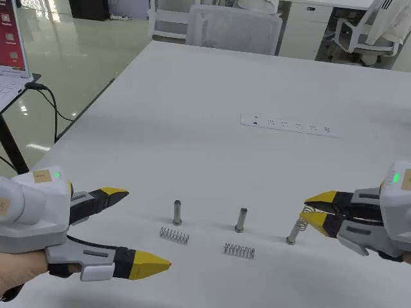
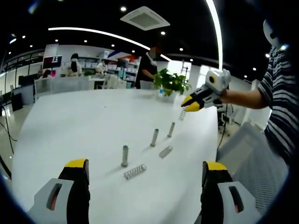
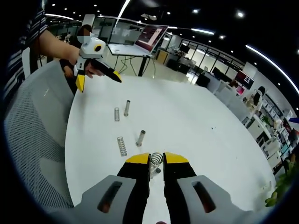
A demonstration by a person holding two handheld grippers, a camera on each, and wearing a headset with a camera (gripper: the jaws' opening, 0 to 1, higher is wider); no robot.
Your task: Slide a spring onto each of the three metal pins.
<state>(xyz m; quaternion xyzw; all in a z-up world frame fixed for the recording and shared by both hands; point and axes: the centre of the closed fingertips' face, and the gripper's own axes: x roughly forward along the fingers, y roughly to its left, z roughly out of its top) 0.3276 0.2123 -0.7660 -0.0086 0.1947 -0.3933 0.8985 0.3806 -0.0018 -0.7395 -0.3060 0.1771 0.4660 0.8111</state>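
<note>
Left tongs (image 1: 146,226), lower left of head view: spread wide, holding nothing, above worktop (image 1: 192,128). Right tongs (image 1: 306,209), right edge of frame: pinching held spring (image 1: 302,222) by its upper end. Held spring hangs slanted, lower end at top of rightmost pin (image 1: 292,237); cannot tell whether threaded on. Leftmost pin (image 1: 177,212) and middle pin (image 1: 241,219) upright, bare. First loose spring (image 1: 174,235) flat just below leftmost pin; second loose spring (image 1: 239,250) flat just below middle pin. Power strip (image 1: 289,125) higher up frame, well apart.
</note>
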